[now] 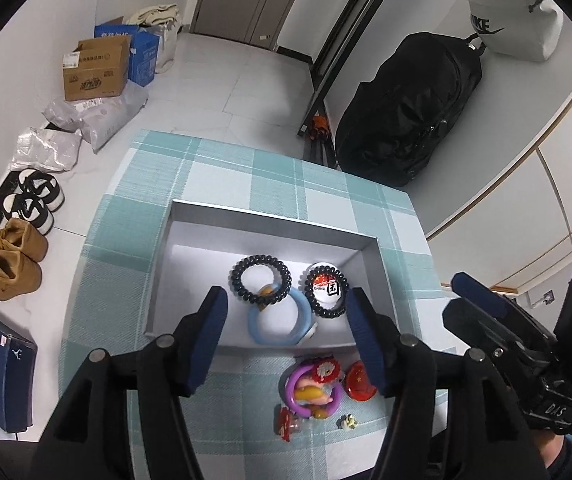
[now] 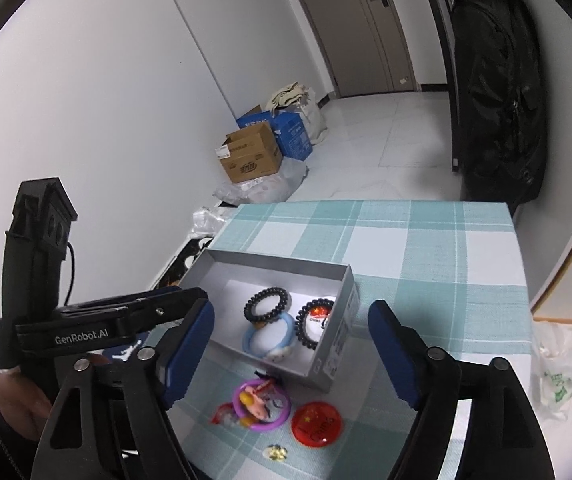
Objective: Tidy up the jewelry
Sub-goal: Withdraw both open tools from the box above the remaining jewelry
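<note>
Between the spread, empty fingers of the left gripper (image 1: 286, 332) lay a grey box (image 1: 360, 240) holding two black bead bracelets and a blue ring (image 1: 255, 326). Nearby, the right gripper (image 2: 290, 344) hovered equally wide over a purple ring (image 2: 262, 404) and red badge (image 2: 317, 424) on checked cloth (image 2: 426, 248).

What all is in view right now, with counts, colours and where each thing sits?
box: one, grey, on the checked cloth
black bead rings: two, inside the box, one around a white badge
blue ring: one, light blue, inside the box by its near wall
purple ring: one, on the cloth before the box, among small charms
red badge: one, on the cloth, right of the purple ring
tiny charm: one, yellowish, nearest on the cloth
checked cloth: one, teal and white
cardboard boxes: brown and blue, on the floor
shoes: floor, left
black bag: hanging right
left tool: open, empty
right tool: open, empty
</note>
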A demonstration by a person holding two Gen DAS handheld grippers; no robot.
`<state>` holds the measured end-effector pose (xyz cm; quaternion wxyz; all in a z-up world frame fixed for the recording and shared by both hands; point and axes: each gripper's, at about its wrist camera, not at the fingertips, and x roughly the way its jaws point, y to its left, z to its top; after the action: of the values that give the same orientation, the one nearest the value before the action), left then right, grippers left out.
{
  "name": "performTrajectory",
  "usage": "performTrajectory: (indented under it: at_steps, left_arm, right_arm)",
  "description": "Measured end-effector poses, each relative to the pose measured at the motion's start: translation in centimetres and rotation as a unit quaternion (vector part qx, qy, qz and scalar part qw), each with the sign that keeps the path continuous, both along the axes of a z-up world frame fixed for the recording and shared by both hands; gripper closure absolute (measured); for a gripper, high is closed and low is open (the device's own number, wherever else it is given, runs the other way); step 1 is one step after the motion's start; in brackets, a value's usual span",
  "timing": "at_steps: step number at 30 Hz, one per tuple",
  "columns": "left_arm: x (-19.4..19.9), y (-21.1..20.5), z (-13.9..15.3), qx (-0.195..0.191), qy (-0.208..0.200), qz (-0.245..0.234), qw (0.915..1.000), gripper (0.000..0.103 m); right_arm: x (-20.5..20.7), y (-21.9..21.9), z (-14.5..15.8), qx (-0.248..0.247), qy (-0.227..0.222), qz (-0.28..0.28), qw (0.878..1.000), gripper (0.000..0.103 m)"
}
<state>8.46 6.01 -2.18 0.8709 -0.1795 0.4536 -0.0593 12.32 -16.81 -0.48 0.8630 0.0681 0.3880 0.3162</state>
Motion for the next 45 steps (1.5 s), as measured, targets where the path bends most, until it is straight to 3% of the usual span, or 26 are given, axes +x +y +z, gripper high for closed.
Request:
performTrajectory:
  at_steps: [9, 13, 26, 30, 39, 45]
  left_arm:
    - [-2.3, -0.4, 0.3, 0.038, -0.024, 0.012, 0.9989, 0.042]
    - [-3.6, -1.1, 0.2, 0.055, -0.03, 0.006, 0.998, 0.042]
    - [-5.9, -2.0, -2.0, 0.036, 0.001, -0.022, 0.9991, 0.035]
    - [-6.1, -2.4, -3.0, 0.031, 0.024, -0.035, 0.9986, 0.028]
    - [-6.2, -3.4, -4.7, 0.059, 0.052, -0.051, 0.9956, 0.028]
    - [-5.8, -3.3, -5.6, 0.044, 0.073, -0.053, 0.995, 0.027]
  right_arm:
    - [-2.7, -0.4, 0.4, -0.01, -0.028, 0.006, 1.0, 0.013]
    - [-3.9, -0.8, 0.4, -0.016, -0.034, 0.003, 0.999, 0.002]
    - [-5.8, -2.0, -0.3, -0.032, -0.028, -0.001, 0.999, 0.002]
    - [-6.3, -2.1, -0.5, -0.037, -0.028, 0.0, 0.999, 0.0]
    - [-6.0, -3.2, -0.8, -0.02, -0.007, -0.018, 1.0, 0.0]
    - [-5.5, -3.7, -1.3, -0.011, 0.016, -0.029, 0.999, 0.0]
